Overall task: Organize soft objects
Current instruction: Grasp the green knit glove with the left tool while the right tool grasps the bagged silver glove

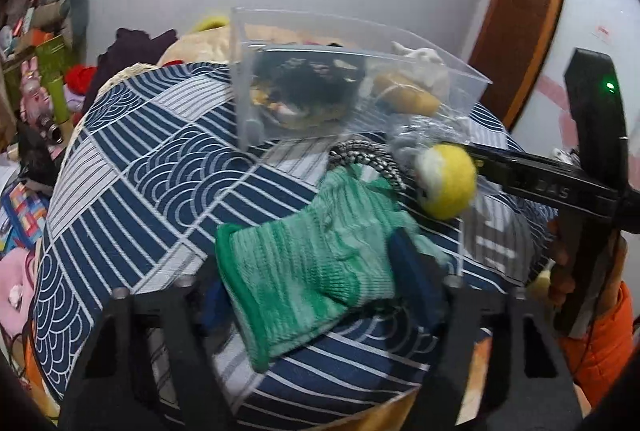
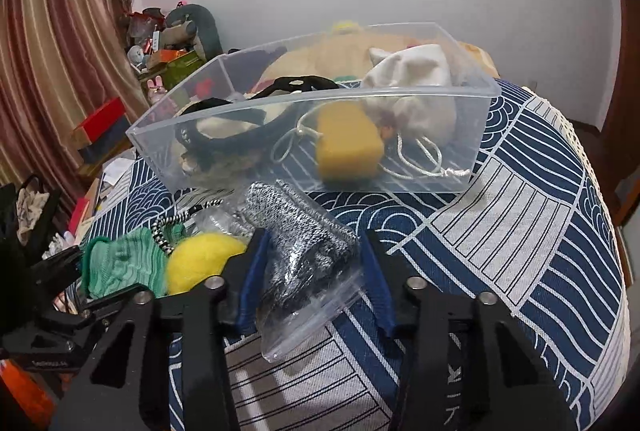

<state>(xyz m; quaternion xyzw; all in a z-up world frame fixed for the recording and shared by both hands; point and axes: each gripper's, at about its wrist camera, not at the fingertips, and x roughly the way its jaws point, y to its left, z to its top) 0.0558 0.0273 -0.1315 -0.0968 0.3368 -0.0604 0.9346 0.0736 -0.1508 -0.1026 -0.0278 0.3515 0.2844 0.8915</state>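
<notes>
Two items are straddled at once. The green knit glove lies on the blue patterned cloth, and the left gripper is spread wide around it; one blue pad is seen at the glove's right edge, the other is mostly hidden under the cuff side, so contact cannot be confirmed. The right gripper is also held wide, with the grey knit item in a clear plastic bag lying between the fingers; neither pad appears pressed in. A yellow felt ball sits touching the bag's left side, with a black-and-white cord just beside the glove. The clear bin stands behind them and already holds a yellow sponge, a white drawstring pouch and a dark fabric item. Handling, as judged: everything is light and limp. The glove will fold and droop when lifted, so a grip across the thick mid-body is favoured, not the thin cuff edge. The bag film is likely slippery and will slide under the pads; it should be pinched over the knit bulk inside, not on the empty film at the near end. The ball could be nudged away when the right fingers are closed.
</notes>
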